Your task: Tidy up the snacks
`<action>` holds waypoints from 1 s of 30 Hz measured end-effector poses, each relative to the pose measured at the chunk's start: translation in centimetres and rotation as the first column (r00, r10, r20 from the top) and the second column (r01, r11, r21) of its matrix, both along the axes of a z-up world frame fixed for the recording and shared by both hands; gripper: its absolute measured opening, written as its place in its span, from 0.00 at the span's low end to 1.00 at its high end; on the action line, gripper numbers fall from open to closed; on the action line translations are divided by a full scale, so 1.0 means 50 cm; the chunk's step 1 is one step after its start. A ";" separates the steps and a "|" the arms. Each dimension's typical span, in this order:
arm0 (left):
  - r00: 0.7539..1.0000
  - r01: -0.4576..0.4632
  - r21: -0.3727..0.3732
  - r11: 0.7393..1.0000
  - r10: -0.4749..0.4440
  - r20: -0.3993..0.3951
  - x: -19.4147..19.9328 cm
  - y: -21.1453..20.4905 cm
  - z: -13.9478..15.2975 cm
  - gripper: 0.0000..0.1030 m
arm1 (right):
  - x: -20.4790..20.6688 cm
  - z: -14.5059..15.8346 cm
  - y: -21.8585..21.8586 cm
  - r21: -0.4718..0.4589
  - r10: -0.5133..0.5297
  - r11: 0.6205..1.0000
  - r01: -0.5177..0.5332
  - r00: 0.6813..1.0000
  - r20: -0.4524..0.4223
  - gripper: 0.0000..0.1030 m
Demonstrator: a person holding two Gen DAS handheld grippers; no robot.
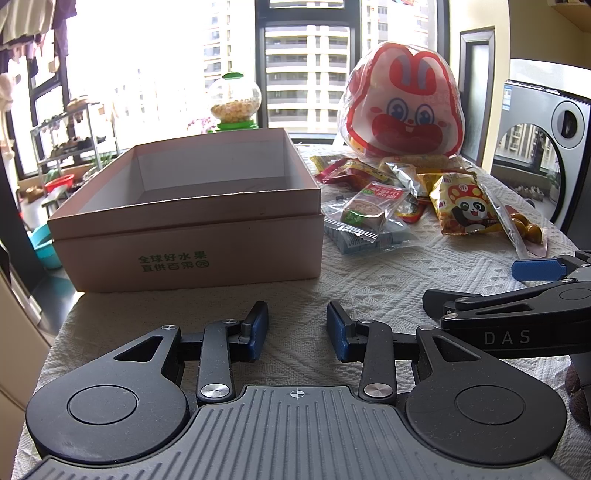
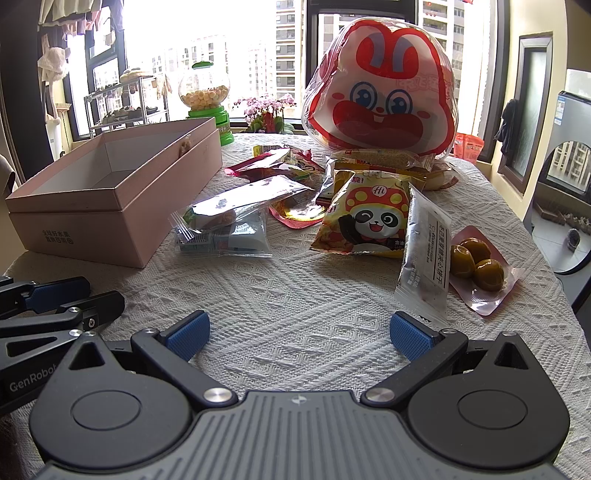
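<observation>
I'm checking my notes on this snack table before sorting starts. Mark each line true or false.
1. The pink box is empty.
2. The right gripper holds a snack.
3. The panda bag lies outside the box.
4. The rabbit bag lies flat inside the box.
1. True: the pink box shows only bare walls and floor.
2. False: the right gripper is open, nothing between its fingers.
3. True: the panda bag lies on the tablecloth.
4. False: the rabbit bag stands upright behind the snacks.

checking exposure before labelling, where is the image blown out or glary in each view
Left wrist view: window washes out white, backlighting the pink box. Right wrist view: window again overexposed; glare glints on the silver packet; straight frames bow near the edges.
</observation>
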State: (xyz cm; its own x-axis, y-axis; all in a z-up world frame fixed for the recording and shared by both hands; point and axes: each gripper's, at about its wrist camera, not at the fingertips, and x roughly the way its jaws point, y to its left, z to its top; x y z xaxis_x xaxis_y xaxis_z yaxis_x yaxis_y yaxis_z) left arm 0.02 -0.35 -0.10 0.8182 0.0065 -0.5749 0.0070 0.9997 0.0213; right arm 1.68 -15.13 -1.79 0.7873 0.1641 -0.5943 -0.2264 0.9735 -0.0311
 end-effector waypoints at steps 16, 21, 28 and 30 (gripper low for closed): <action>1.000 -0.003 0.069 0.998 0.001 0.028 -0.017 -0.016 -0.004 0.39 | -0.002 0.003 -0.013 0.017 0.035 0.999 -0.035 0.999 -0.012 1.00; 0.998 0.067 0.054 0.996 -0.067 0.001 -0.009 -0.020 0.035 0.37 | 0.006 0.017 -0.086 0.002 0.068 0.998 -0.068 0.996 -0.063 1.00; 0.957 0.290 -0.012 0.957 -0.290 -0.028 0.123 -0.076 0.172 0.39 | 0.018 0.026 -0.186 0.008 0.066 0.998 -0.066 0.989 -0.132 1.00; 0.944 0.318 0.007 0.948 -0.316 -0.099 0.170 -0.097 0.181 0.39 | 0.010 0.024 -0.176 -0.036 0.083 0.995 -0.089 0.987 -0.135 1.00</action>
State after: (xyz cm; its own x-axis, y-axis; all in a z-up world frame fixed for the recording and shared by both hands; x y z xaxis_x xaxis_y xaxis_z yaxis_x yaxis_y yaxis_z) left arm 8.51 -5.22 8.94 0.7216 -0.2306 -0.6528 0.3267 0.9447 0.0275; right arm 2.17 -23.93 -0.59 0.6847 0.2005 -0.7007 -0.3144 0.9486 -0.0357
